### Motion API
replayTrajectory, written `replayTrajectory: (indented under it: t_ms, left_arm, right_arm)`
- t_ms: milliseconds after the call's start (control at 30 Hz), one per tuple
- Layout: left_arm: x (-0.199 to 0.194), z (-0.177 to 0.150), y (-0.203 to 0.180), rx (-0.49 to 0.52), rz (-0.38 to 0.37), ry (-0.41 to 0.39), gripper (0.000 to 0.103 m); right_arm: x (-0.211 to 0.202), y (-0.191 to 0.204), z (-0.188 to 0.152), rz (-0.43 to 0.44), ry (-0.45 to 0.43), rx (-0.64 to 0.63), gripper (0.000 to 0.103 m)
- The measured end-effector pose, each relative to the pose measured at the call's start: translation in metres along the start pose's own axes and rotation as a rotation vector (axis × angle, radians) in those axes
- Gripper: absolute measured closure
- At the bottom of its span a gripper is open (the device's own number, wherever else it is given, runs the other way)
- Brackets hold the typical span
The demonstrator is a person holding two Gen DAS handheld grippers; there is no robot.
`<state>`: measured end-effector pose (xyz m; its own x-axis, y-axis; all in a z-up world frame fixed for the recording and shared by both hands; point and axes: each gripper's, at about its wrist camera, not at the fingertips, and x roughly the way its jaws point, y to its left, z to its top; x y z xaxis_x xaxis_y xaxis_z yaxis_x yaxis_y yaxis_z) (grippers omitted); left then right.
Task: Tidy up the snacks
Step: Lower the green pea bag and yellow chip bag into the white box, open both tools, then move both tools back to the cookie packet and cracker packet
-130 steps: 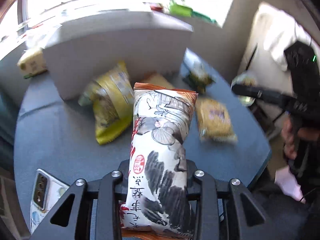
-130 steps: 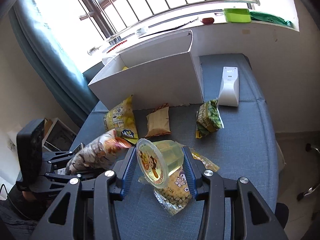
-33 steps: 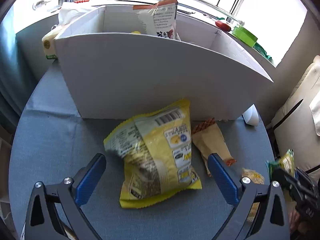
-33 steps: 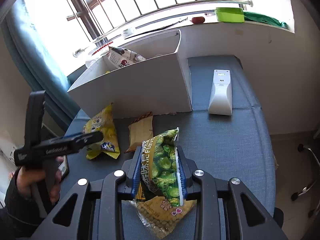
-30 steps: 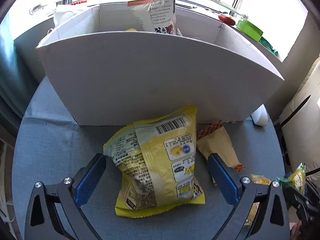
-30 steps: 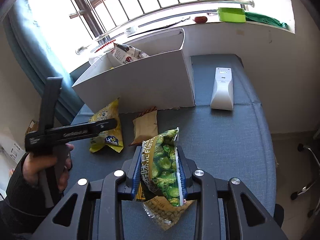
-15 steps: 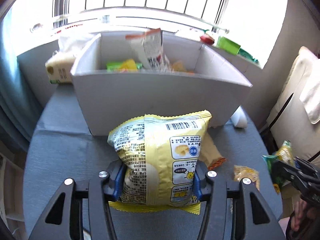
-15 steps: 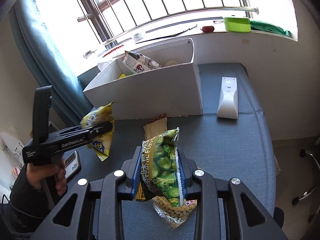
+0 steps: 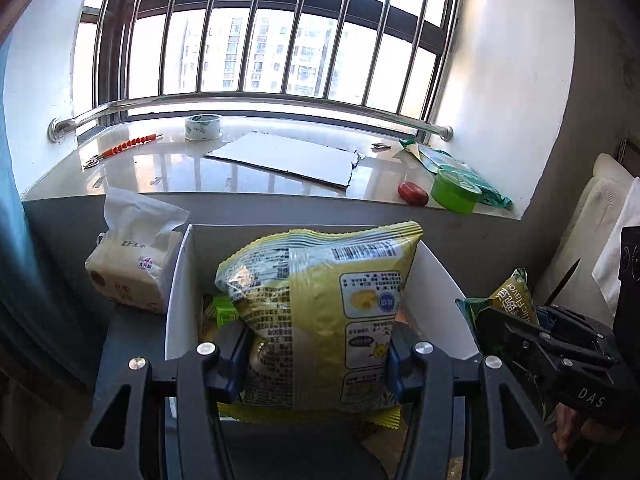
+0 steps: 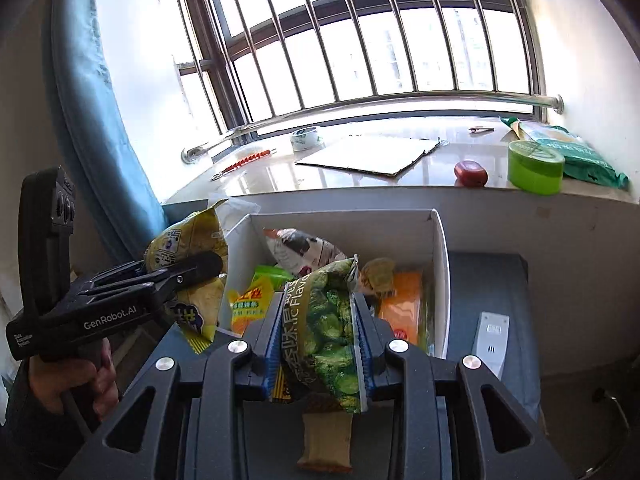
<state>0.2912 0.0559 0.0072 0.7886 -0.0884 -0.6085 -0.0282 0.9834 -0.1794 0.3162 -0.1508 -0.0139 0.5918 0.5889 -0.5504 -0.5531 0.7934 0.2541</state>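
Note:
My left gripper (image 9: 314, 350) is shut on a yellow chip bag (image 9: 320, 304), held upright above the near edge of the white box (image 9: 180, 280). My right gripper (image 10: 316, 336) is shut on a green pea snack bag (image 10: 324, 320), raised in front of the same white box (image 10: 438, 264). In the right wrist view the left gripper (image 10: 188, 270) with the yellow chip bag (image 10: 188, 240) hangs at the box's left side. The box holds several snack packs, among them a black-and-white bag (image 10: 304, 250) and an orange pack (image 10: 400, 304). A tan packet (image 10: 326, 436) lies on the table below my right gripper.
A blue-grey table (image 10: 500, 280) carries the box and a white device (image 10: 490, 340). A white tissue pack (image 9: 132, 264) stands left of the box. The windowsill (image 9: 180, 168) behind holds tape, cardboard, a green tub (image 9: 456, 190) and a red object. A blue curtain (image 10: 92, 120) hangs left.
My left gripper closed on the yellow chip bag and lifted it from the table up to the box. My right gripper rose and moved toward the box with the green bag.

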Motion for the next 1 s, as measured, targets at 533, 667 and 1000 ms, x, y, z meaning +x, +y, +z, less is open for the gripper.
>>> replayTrajectory:
  t_ms: [533, 667, 1000]
  left_arm:
    - [0.012, 0.003, 0.015, -0.062, 0.044, 0.032, 0.000]
    - [-0.005, -0.001, 0.012, -0.043, 0.057, 0.009, 0.000]
    - [-0.052, -0.050, -0.014, -0.006, 0.057, 0.026, 0.000]
  right_arm:
    - [0.041, -0.048, 0.028, -0.029, -0.029, 0.156, 0.000]
    - [0.026, -0.042, 0.023, -0.026, -0.048, 0.134, 0.000]
    - [-0.033, -0.021, -0.021, 0.041, -0.071, 0.092, 0.000]
